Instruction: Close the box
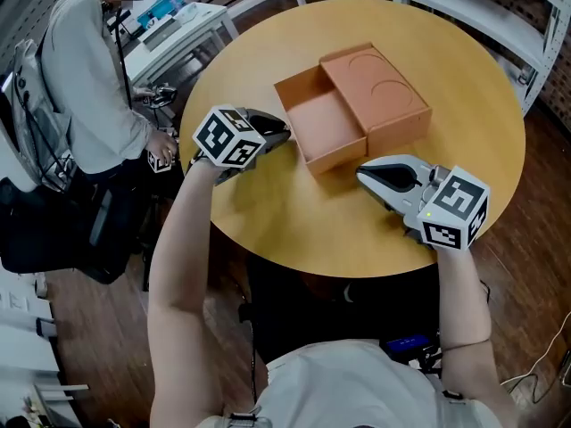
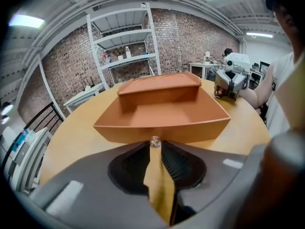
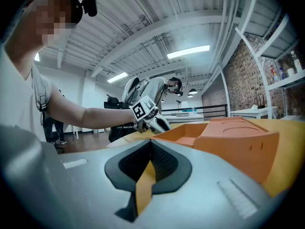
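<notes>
An orange box lies on the round wooden table [image 1: 268, 230]. Its open base [image 1: 326, 127] faces me, and its lid [image 1: 379, 96] sits shifted to the far right, covering only part of it. My left gripper [image 1: 284, 134] hovers just left of the base, its jaws a narrow slit apart with nothing between them. In the left gripper view the base's near wall [image 2: 162, 130] stands right ahead of the left gripper [image 2: 155, 145]. My right gripper [image 1: 361, 175] is shut and empty, just short of the lid's near corner. The lid [image 3: 238, 140] looms to the right of it in the right gripper view.
A person [image 1: 89, 87] stands left of the table with a black bag [image 1: 53, 230] beside them. A white side table [image 1: 178, 25] is behind, and white shelving [image 1: 482, 7] stands at the far right. The table's near edge curves close to my body.
</notes>
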{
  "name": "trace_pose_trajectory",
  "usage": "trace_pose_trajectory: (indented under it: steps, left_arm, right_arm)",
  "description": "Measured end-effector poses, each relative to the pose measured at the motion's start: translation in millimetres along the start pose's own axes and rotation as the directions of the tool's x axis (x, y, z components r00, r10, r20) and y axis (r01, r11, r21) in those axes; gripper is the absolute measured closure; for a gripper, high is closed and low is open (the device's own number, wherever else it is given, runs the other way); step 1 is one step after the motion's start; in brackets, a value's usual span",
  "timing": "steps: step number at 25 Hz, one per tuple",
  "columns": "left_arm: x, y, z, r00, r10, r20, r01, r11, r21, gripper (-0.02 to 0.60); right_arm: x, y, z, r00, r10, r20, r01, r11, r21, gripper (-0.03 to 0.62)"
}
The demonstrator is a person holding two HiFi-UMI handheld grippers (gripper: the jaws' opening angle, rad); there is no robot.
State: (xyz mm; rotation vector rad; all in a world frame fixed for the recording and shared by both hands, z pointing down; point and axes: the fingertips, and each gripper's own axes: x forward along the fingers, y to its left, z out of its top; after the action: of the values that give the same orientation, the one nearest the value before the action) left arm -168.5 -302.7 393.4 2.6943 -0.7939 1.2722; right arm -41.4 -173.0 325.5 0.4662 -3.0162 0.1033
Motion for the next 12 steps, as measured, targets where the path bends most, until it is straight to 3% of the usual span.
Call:
trace_pose_trajectory:
  steps: [12]
  left_arm:
    - [5,4,17,1.000,0.006,-0.012,-0.005,0.998,0.063,0.515]
  right_arm:
    - [0,-1,0,1.000,-0.001,0.000,0.001,1.000,0.000,0.592]
